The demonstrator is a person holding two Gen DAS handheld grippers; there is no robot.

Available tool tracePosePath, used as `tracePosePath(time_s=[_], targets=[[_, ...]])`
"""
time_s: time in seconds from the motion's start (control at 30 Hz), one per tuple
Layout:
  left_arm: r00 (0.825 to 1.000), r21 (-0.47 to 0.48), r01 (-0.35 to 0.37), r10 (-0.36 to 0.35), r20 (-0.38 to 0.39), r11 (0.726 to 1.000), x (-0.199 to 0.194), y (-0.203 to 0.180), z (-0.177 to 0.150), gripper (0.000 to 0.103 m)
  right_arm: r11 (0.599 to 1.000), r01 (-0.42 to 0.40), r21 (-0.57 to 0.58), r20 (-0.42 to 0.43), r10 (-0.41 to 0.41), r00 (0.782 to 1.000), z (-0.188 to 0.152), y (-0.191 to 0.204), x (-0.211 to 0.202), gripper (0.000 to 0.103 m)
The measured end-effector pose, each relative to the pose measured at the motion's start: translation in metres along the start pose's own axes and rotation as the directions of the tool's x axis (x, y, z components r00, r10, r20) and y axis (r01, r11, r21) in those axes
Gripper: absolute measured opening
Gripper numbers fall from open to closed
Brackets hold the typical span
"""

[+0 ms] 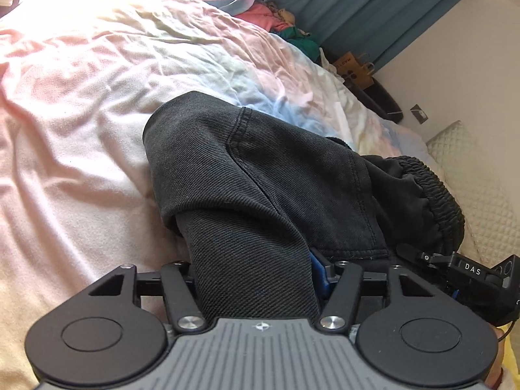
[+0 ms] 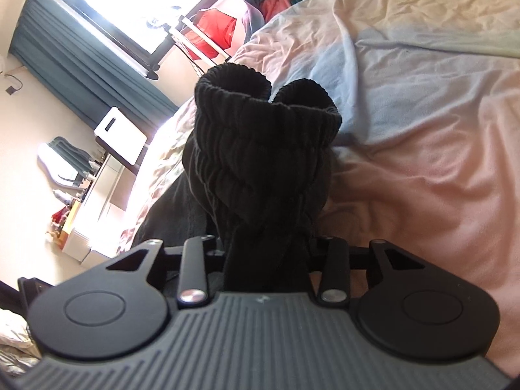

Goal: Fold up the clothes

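A pair of dark grey denim trousers (image 1: 260, 175) with an elastic waistband (image 1: 432, 191) is held above a bed with a pastel sheet (image 1: 81, 113). My left gripper (image 1: 260, 279) is shut on a fold of the trouser cloth, which drapes over and hides its fingers. In the right wrist view the gathered elastic waistband (image 2: 266, 120) bunches up in front of the camera. My right gripper (image 2: 266, 260) is shut on it, fingers hidden by the cloth. The right gripper's black body (image 1: 471, 276) shows beside the waistband in the left wrist view.
A heap of coloured clothes (image 1: 279, 22) lies at the bed's far end by teal curtains (image 1: 373, 3). A brown paper bag (image 1: 354, 68) stands on the floor. A quilted white pillow (image 1: 481, 188) lies on the right. A window (image 2: 130, 3), a red garment (image 2: 214, 32) and a cluttered shelf (image 2: 78, 201) lie beyond the bed.
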State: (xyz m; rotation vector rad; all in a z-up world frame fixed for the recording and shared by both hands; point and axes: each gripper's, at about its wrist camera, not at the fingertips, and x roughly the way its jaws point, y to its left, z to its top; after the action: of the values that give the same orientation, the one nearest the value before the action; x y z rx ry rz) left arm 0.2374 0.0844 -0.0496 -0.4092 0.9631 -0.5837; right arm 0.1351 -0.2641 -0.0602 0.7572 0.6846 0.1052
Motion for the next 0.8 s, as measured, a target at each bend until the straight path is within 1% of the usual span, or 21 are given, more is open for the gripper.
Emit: tracePosePath(time_s=[0.07,0.13,0.23,0.3,0.37,0.43,0.53,0.63,0.73,0.8], targets=[[1.000,-0.024,0.019,-0.019,0.012,1.000,-0.006,-0.005,0.002,0.052,1.000,-0.017,-0.004,0.011,0.017,1.000,0.006,0.006,-0.008,0.037],[1.000,-0.035,0.031,-0.030,0.007,0.999,-0.009,-0.018,0.007,0.050,0.999,-0.033,0.000,0.025,0.033,0.999,0.016,0.008,-0.020,0.036],[1.000,0.006,0.025,-0.025,-0.015,1.000,-0.006,-0.057,0.019,0.048,0.999,-0.029,-0.019,0.070,0.030,0.997,0.035,0.009,-0.041,0.036],[0.999,0.029,0.033,-0.032,-0.034,0.999,0.008,-0.087,0.031,0.048,0.999,-0.010,-0.031,0.109,0.013,0.994,0.053,0.006,-0.057,0.036],[0.997,0.054,0.053,-0.050,-0.051,0.997,0.030,-0.122,0.046,0.047,1.000,0.000,-0.018,0.149,0.003,0.989,0.078,-0.007,-0.073,0.036],[0.995,0.071,0.087,-0.083,-0.064,0.994,0.061,-0.159,0.062,0.046,1.000,0.017,0.002,0.196,-0.017,0.980,0.110,-0.026,-0.091,0.036],[0.987,0.088,0.147,-0.141,-0.072,0.985,0.121,-0.215,0.090,0.046,0.998,0.051,0.040,0.265,-0.059,0.962,0.164,-0.063,-0.116,0.036],[0.980,0.125,0.189,-0.179,-0.089,0.974,0.195,-0.282,0.115,0.046,0.992,0.116,0.053,0.333,-0.127,0.934,0.219,-0.102,-0.135,0.036],[0.971,0.144,0.226,-0.211,-0.113,0.963,0.277,-0.345,0.139,0.046,0.982,0.169,0.090,0.370,-0.190,0.910,0.262,-0.145,-0.140,0.035],[0.966,0.157,0.244,-0.225,-0.131,0.957,0.319,-0.370,0.147,0.046,0.972,0.202,0.116,0.392,-0.232,0.890,0.291,-0.174,-0.144,0.035]])
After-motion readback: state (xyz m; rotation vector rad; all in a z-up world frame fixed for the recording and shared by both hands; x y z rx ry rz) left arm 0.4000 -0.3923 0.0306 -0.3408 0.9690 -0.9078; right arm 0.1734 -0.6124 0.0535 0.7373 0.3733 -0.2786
